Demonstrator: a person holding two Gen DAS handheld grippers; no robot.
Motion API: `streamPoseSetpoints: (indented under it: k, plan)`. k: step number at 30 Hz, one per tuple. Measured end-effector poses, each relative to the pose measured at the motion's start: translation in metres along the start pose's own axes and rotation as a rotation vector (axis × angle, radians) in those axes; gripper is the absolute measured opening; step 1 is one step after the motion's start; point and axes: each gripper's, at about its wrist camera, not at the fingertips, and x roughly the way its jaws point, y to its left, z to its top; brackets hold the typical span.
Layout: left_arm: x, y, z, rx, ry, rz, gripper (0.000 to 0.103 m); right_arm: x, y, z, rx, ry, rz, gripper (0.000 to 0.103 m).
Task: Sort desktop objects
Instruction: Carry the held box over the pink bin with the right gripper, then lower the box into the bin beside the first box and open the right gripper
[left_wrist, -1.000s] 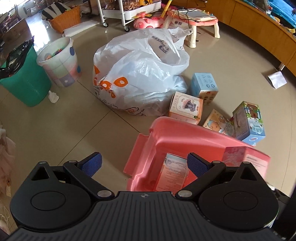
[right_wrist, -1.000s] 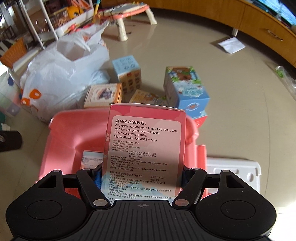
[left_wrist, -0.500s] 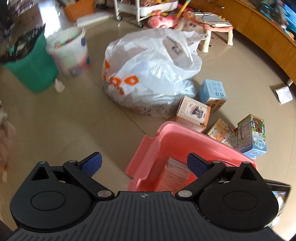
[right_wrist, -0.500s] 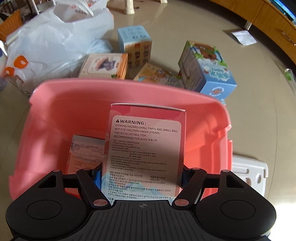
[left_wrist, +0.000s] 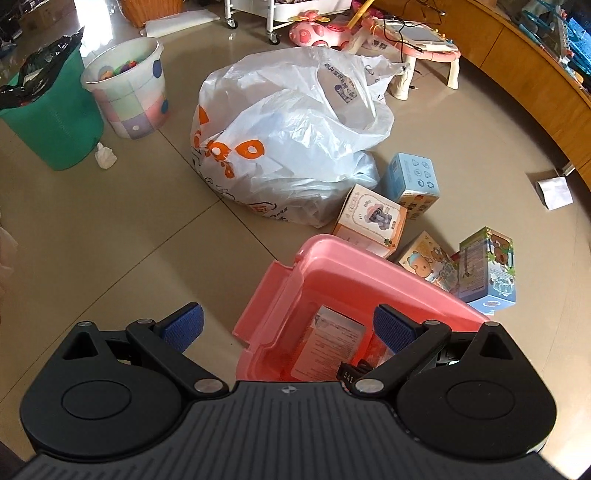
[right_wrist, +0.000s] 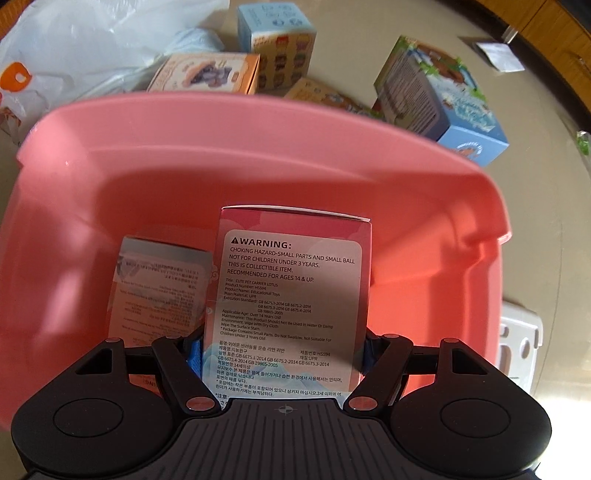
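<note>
My right gripper (right_wrist: 282, 350) is shut on a pink toy box (right_wrist: 291, 291) with a warning label and holds it upright inside the pink bin (right_wrist: 258, 147). Another box (right_wrist: 159, 291) lies in the bin to its left, also seen in the left wrist view (left_wrist: 332, 343). My left gripper (left_wrist: 288, 325) is open and empty above the bin's left rim (left_wrist: 354, 266). Loose toy boxes lie on the floor beyond the bin: an orange one (left_wrist: 373, 225), a light blue one (left_wrist: 413, 184), a flat bear one (left_wrist: 424, 266) and a blue-green one (left_wrist: 487, 273).
A full white plastic bag (left_wrist: 288, 136) sits behind the bin. A green bucket (left_wrist: 48, 114) and a patterned white bucket (left_wrist: 129, 92) stand at far left. A white lid (right_wrist: 517, 343) lies right of the bin. A wooden cabinet (left_wrist: 535, 74) curves along the right.
My right gripper has lowered the pink box down into the bin. My left gripper has drawn back and up a little, still open.
</note>
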Motion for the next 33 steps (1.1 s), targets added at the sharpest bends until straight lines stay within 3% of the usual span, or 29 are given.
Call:
streamPoseSetpoints:
  k: [22,33]
  plan:
    - [0.007,0.0,-0.001,-0.012,0.031,0.013,0.101,0.023,0.001,0.002,-0.022,0.2,-0.013,0.068]
    - [0.005,-0.012,-0.002,-0.012,0.052,-0.015,0.101,-0.005,-0.003,-0.002,-0.018,0.16,0.035,0.075]
